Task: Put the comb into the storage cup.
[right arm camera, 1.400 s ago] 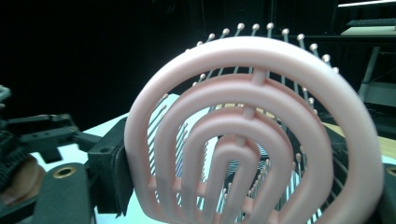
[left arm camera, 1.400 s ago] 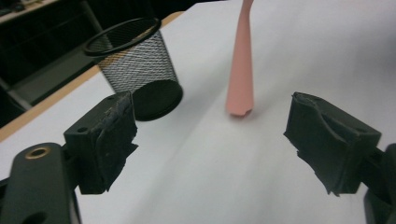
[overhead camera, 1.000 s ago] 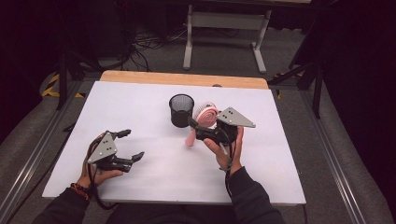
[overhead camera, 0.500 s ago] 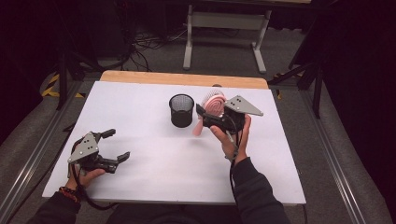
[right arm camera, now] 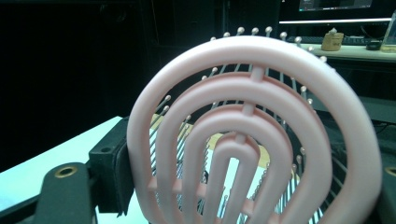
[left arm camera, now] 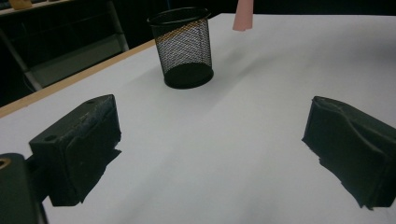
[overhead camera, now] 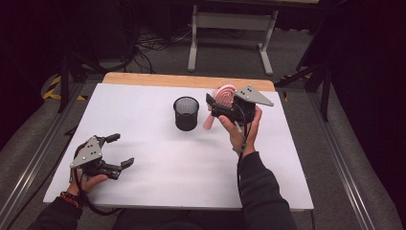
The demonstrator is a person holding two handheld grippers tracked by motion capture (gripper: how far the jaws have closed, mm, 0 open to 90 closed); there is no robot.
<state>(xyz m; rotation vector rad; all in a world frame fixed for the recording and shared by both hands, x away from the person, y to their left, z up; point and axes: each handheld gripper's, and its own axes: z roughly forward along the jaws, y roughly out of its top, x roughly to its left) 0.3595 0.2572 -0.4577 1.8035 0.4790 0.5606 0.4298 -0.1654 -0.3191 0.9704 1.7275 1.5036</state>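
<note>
The right hand-held gripper (overhead camera: 214, 106) is clamped on the pink hairbrush (overhead camera: 221, 98), up in the air just to the right of the black mesh cup (overhead camera: 186, 113), and the brush's handle hangs down toward the counter (overhead camera: 158, 165) without quite reaching it. The grip sits on the vented head, rings and bristles, not on the handle, so that's the weak spot: if the person tips it toward the cup, the brush could pivot between the jaws and swing off line. The cup looks light and stands free, so a handle that catches the rim rather than dropping inside may well knock it over or shove it along. Nothing steadies it, either. The left hand-held gripper (overhead camera: 115, 151) rests well off to the left of the cup, near the front edge, jaws spread wide with nothing between them.
</note>
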